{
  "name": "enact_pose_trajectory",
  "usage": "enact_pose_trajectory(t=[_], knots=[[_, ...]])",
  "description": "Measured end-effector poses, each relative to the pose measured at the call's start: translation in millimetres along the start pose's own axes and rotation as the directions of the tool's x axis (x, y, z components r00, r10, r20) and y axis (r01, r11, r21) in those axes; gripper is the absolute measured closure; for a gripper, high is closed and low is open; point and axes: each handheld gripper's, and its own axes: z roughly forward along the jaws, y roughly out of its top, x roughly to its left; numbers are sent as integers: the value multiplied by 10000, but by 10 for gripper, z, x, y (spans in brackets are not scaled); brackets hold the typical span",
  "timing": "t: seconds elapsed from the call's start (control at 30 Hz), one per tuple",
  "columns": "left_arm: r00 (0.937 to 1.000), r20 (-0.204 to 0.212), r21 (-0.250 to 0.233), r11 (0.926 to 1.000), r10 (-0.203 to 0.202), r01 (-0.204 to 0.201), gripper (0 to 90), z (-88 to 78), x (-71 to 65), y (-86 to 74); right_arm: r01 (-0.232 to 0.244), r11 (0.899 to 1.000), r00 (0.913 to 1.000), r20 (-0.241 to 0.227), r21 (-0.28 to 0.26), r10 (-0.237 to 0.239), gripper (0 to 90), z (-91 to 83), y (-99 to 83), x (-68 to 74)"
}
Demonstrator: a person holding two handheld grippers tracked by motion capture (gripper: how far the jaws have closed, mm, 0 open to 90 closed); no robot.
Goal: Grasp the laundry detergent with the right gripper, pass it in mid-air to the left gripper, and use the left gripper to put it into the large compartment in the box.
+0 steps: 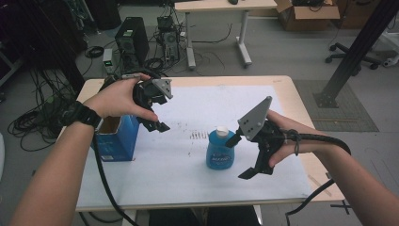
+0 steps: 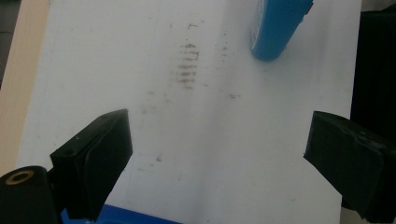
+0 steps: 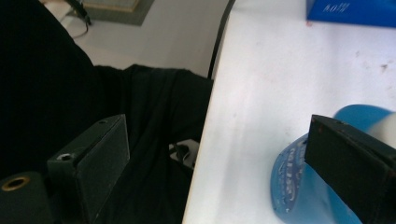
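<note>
The blue bottle point(image 1: 220, 149) stands upright on the white sheet point(image 1: 179, 155) covering the bench point(image 1: 287, 94), white cap up, just beside the right gripper point(image 1: 241, 155). That gripper's fingers are spread wide and hold nothing. In the right gripper view one finger point(image 3: 355, 158) sits against or just in front of the bottle's shoulder point(image 3: 299, 186), while the other point(image 3: 93, 158) hangs out past the bench edge over dark clothing. The view is blurred there, so I cannot tell whether the near finger already touches the plastic.

The main risk is a sideways knock. With only one finger alongside the bottle and the other well off to the far side, closing now would push the bottle across rather than pinch it, and a tall narrow bottle may tip or skid toward the bench edge. The fingers need the body between them first.

The left gripper point(image 1: 155, 110) is also wide open and empty, raised above the sheet with the blue box point(image 1: 115, 139) just under and behind its fingers. The bottle lies well ahead of them point(image 2: 275, 28). A careless drop of that hand could clip the box's open rim.
</note>
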Motion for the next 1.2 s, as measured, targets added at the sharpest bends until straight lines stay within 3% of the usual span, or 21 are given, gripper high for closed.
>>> enact_pose_trajectory(t=[0.33, 0.53, 0.67, 0.8, 0.97, 1.2], knots=[[9999, -47, 73, 9998, -166, 167, 78, 13, -5, -13, 168, 9895, 9992, 387, -1438, -113, 68, -241, -146, -124], [9997, -63, 37, 9997, -243, 243, 78, 6, -13, -11, 66, 9821, 9987, 513, -1881, 31, 69, -308, -240, -202], [9996, -105, 84, 9996, -264, 265, 78, -1, -15, -14, -39, 9746, 9976, 663, -2239, 192, 72, -352, -337, -268], [9994, -119, 35, 9994, -332, 332, 78, 7, -26, -15, -84, 9608, 9953, 902, -2771, 347, 81, -370, -462, -361], [9993, -171, 121, 9994, -328, 330, 78, 17, -37, -17, -199, 9562, 9931, 1049, -2921, 527, 83, -366, -549, -427], [9995, -89, 135, 9994, -310, 311, 78, 18, -44, -8, -384, 9420, 9876, 1308, -3335, 866, 84, -358, -687, -538]])
